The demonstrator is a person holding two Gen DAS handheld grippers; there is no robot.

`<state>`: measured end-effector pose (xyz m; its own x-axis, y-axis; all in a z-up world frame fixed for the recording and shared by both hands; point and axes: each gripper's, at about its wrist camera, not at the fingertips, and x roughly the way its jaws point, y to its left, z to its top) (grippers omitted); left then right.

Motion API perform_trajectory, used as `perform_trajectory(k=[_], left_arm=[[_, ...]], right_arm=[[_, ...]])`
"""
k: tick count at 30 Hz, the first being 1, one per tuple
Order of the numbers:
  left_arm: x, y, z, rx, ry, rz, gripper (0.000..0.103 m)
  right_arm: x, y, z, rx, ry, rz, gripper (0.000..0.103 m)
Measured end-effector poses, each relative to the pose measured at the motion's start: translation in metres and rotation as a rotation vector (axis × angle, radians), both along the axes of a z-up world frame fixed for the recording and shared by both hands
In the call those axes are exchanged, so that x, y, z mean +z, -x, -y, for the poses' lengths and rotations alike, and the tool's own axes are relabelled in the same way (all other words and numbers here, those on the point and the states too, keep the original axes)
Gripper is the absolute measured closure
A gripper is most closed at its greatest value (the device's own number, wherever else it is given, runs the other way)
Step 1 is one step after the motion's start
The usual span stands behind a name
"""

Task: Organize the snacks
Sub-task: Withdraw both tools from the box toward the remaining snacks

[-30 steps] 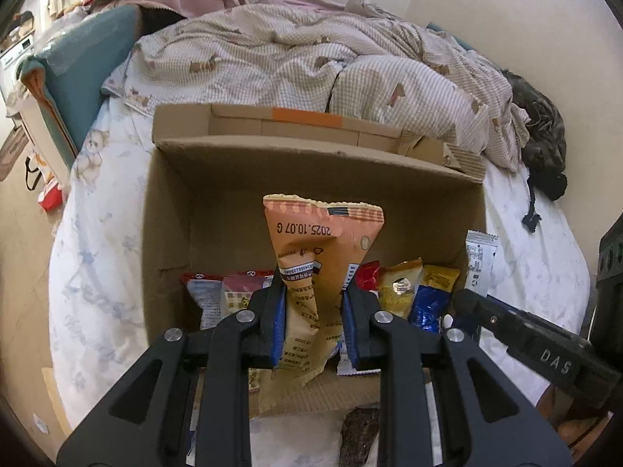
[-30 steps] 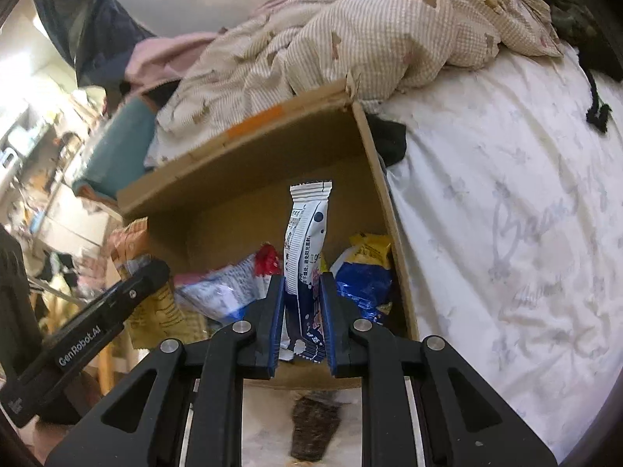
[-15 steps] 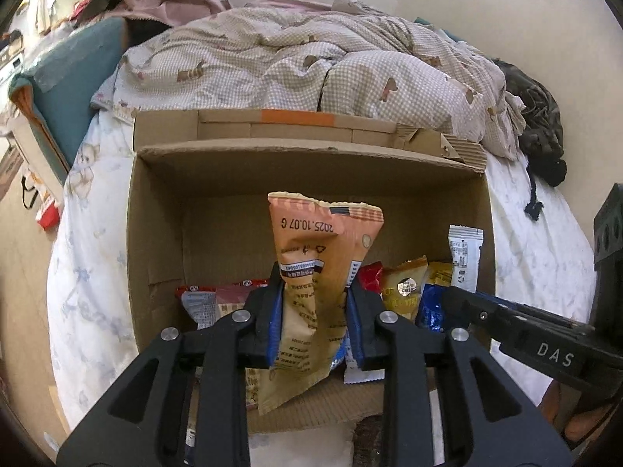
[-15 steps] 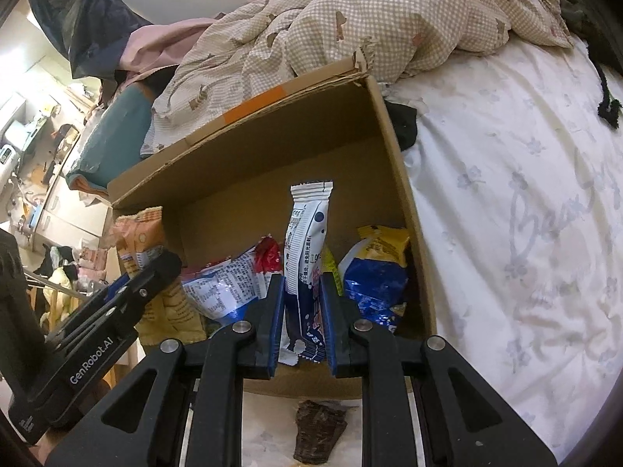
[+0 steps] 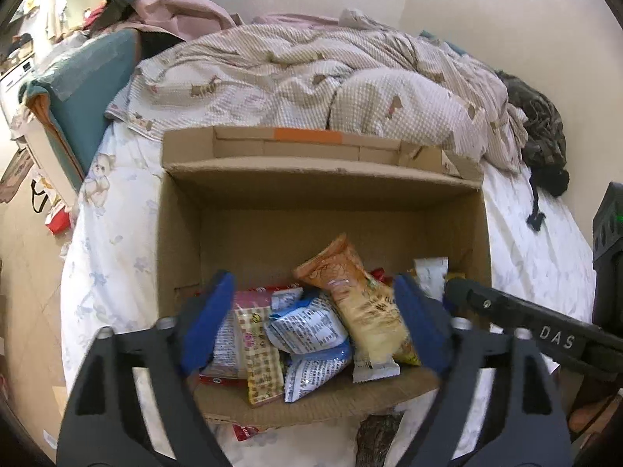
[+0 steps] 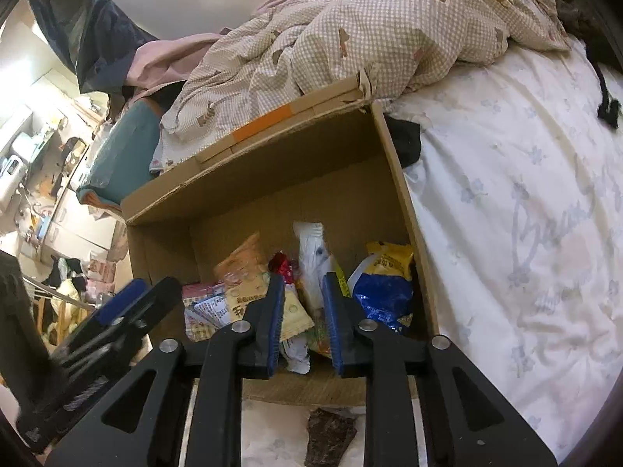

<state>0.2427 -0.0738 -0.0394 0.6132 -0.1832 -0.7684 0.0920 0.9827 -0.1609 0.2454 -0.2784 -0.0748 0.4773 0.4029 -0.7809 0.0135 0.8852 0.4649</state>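
An open cardboard box [image 5: 183,233] [image 6: 401,194] stands on the bed and holds several snack packets. My left gripper [image 5: 311,292] is wide open above the box's near side. The orange packet [image 5: 358,303] it held lies on the pile inside, also seen in the right wrist view [image 6: 241,268]. My right gripper [image 6: 301,288] has its jaws parted a little, and the white packet [image 6: 311,257] stands loose between and beyond them in the box. A blue and yellow packet [image 6: 385,284] leans on the right wall.
A dark brown packet [image 6: 331,436] lies on the sheet in front of the box. A checked duvet [image 5: 311,78] is heaped behind the box. A dark garment [image 5: 545,144] lies at the far right. The bed edge and floor [image 5: 23,257] are at left.
My left gripper opened and dropped the orange packet into the box. My right gripper loosened, and the white packet slid down and away from the pads.
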Motion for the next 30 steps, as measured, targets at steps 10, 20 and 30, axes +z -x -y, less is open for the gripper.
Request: perform_trajectory(k=[10, 20, 30], left_arm=[[0.014, 0.017, -0.022, 0.053, 0.005, 0.056, 0.016], [0.034, 0.060, -0.047, 0.069, 0.076, 0.089, 0.016], [0.041, 0.101, -0.066, 0.087, 0.026, 0.111, 0.007]], right_arm=[[0.017, 0.009, 0.003, -0.046, -0.066, 0.042, 0.034], [0.030, 0.045, -0.003, -0.052, -0.056, 0.057, 0.034], [0.024, 0.085, 0.004, -0.078, -0.061, 0.025, 0.034]])
